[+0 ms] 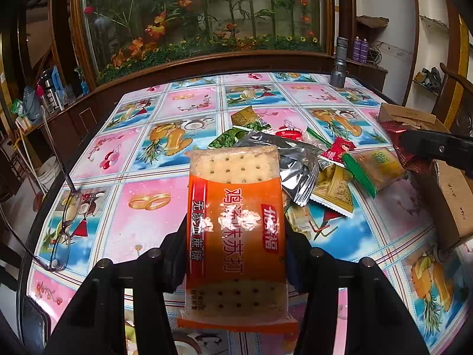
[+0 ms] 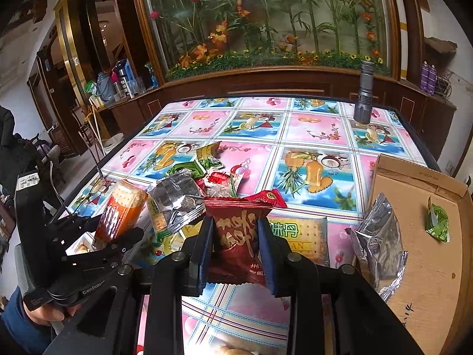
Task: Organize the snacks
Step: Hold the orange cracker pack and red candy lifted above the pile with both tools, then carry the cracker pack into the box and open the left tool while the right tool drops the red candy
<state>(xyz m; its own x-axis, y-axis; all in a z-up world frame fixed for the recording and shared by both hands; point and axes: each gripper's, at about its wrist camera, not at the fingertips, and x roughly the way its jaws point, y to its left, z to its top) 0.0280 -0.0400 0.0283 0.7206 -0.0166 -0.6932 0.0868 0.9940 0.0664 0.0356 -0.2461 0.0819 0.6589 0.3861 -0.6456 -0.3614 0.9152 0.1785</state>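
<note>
My left gripper [image 1: 236, 236] is shut on an orange soda-cracker packet [image 1: 235, 222], held above the table; it also shows in the right wrist view [image 2: 121, 213]. My right gripper [image 2: 236, 224] is shut on a dark red snack packet [image 2: 238, 245], held just above the table; it shows at the right edge of the left wrist view [image 1: 405, 148]. A pile of loose snacks [image 1: 298, 159] lies mid-table: silver bags, green and yellow packets, a red candy. A green cracker packet [image 2: 298, 233] lies behind the red packet.
A flat cardboard box [image 2: 428, 236] at the right holds a silver bag [image 2: 378, 236] and a green packet [image 2: 437, 219]. A grey flashlight [image 2: 363, 94] stands at the far right of the table. Eyeglasses [image 1: 65, 222] lie at the left edge. A flower-display cabinet [image 2: 266, 29] is behind.
</note>
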